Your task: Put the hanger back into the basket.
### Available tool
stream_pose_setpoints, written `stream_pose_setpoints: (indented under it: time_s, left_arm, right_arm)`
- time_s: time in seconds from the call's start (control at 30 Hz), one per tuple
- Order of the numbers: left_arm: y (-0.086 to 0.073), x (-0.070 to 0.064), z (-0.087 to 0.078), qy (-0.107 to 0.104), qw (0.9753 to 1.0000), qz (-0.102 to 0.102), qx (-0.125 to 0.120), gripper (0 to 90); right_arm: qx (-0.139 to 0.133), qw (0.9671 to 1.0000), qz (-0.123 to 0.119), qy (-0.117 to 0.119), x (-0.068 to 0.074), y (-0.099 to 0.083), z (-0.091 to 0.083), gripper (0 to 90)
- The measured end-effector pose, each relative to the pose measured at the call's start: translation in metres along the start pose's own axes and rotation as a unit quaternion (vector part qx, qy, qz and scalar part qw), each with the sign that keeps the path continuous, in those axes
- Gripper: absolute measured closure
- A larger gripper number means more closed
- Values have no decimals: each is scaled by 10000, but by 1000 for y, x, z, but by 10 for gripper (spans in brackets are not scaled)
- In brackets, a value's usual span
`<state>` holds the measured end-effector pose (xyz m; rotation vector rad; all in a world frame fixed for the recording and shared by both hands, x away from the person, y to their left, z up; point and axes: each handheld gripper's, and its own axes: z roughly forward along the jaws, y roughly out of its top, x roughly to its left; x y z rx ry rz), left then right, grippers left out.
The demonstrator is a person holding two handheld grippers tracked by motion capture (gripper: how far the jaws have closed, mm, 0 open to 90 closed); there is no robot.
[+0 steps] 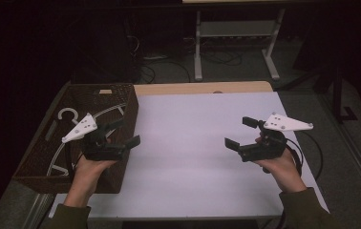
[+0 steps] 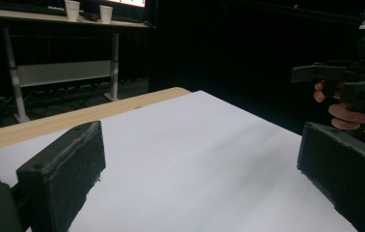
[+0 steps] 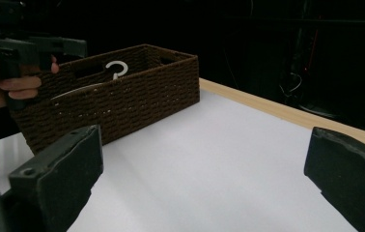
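My left gripper (image 1: pixel 127 131) is open and empty, held over the right rim of a brown woven basket (image 1: pixel 132 102). In the left gripper view its jaws (image 2: pixel 202 174) stand wide apart above the bare white tabletop (image 2: pixel 195 145). My right gripper (image 1: pixel 237 131) hovers open over the right part of the table with nothing between its jaws, which also stand wide in the right gripper view (image 3: pixel 204 174). A white hanger (image 1: pixel 68 114) lies inside the basket, and its hook (image 3: pixel 115 67) rises above the basket's wall (image 3: pixel 137 96). Both grippers point toward each other.
The white tabletop (image 1: pixel 193 143) lies between the grippers, with a wooden strip (image 1: pixel 202 88) along its far edge. A metal desk frame (image 1: pixel 236 28) and floor cables stand beyond it. Two paper cups (image 2: pixel 72 8) sit on a far desk. A cable (image 1: pixel 307 143) trails from the right gripper.
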<state>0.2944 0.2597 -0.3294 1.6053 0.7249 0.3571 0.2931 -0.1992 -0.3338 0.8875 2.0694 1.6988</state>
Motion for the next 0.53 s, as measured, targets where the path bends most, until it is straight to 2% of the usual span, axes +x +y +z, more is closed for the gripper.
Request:
stream_pose_setpoints:
  time_s: [0.53]
  left_arm:
    - [0, -1, 0, -6, 10000, 93, 21, 29]
  right_arm:
    - [-166, 9997, -92, -131, -1, 3, 4, 0]
